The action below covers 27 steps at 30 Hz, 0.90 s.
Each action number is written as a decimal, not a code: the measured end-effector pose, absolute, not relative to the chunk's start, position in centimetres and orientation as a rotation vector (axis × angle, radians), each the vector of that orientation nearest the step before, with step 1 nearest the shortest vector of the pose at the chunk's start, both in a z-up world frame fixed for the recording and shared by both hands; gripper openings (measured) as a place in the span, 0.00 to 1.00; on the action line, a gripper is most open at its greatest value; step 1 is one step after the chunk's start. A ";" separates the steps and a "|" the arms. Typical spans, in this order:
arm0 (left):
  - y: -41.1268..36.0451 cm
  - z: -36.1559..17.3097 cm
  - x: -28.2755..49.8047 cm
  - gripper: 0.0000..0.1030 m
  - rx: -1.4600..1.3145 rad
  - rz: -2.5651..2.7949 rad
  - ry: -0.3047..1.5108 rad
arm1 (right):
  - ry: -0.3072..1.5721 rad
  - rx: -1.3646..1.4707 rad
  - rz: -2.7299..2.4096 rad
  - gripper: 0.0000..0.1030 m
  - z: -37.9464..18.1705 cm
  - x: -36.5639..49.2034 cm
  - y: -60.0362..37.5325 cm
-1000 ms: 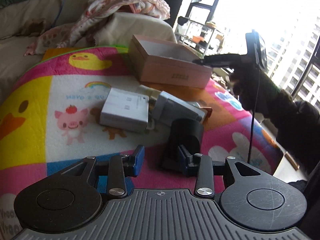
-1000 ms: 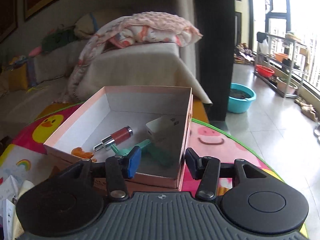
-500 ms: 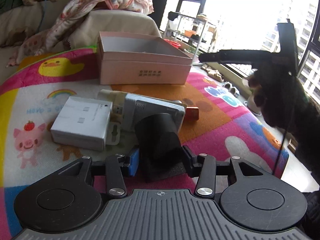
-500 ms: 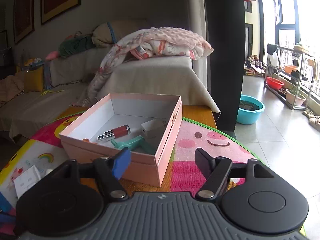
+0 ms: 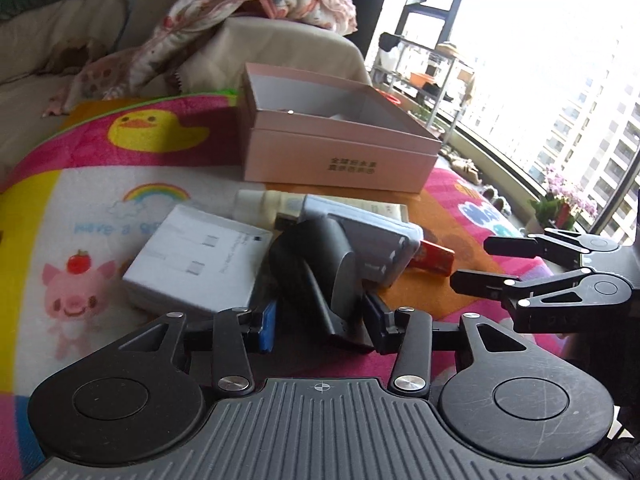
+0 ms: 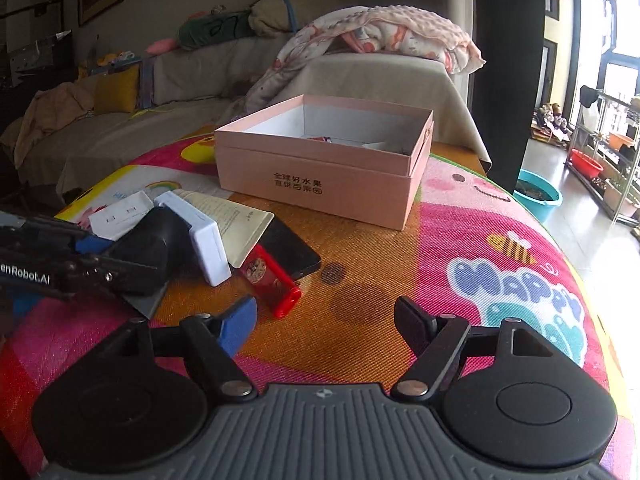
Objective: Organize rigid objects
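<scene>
An open pink box (image 5: 336, 152) stands on the mat and holds small items; it also shows in the right wrist view (image 6: 324, 168). In front of it lies a pile: a white box (image 5: 196, 258), a grey-white adapter (image 5: 368, 240), a red lighter (image 6: 272, 280), a black phone (image 6: 296, 252) and a paper leaflet (image 6: 232, 212). My left gripper (image 5: 320, 320) is shut on a black rounded object (image 5: 316, 276), also seen in the right wrist view (image 6: 148, 252). My right gripper (image 6: 326, 320) is open and empty, low over the mat, right of the pile.
A colourful cartoon play mat (image 6: 500, 248) covers the round table. A covered sofa with a blanket (image 6: 384, 40) stands behind. A blue basin (image 6: 536, 196) and a shelf rack sit on the floor to the right.
My left gripper closed on the black object. My right gripper drew back from over the pink box, dropped low beside the pile and opened wider.
</scene>
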<state>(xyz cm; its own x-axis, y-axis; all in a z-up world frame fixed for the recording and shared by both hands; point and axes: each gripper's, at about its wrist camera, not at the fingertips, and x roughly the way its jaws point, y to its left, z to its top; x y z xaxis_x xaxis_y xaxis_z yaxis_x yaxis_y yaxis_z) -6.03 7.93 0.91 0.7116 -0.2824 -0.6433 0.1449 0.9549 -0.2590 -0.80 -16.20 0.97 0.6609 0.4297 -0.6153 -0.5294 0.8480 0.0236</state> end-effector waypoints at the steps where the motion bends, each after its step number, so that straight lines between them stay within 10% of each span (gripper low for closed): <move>1: 8.7 0.9 -6.4 0.36 -0.209 -0.250 0.751 | 0.658 -0.163 0.552 0.74 0.9 -0.8 -16.0; 27: 15.2 4.4 -6.2 0.37 -0.326 -0.106 0.613 | 0.711 -0.184 0.576 0.82 0.3 -0.5 -14.7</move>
<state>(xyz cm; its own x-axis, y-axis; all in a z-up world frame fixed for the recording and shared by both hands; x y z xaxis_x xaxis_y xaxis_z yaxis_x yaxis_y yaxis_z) -6.24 15.15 4.38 0.8145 -0.1938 -0.5469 0.0021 0.9435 -0.3312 -0.53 -14.67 0.32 0.6106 0.4354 -0.6615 -0.5570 0.8299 0.0321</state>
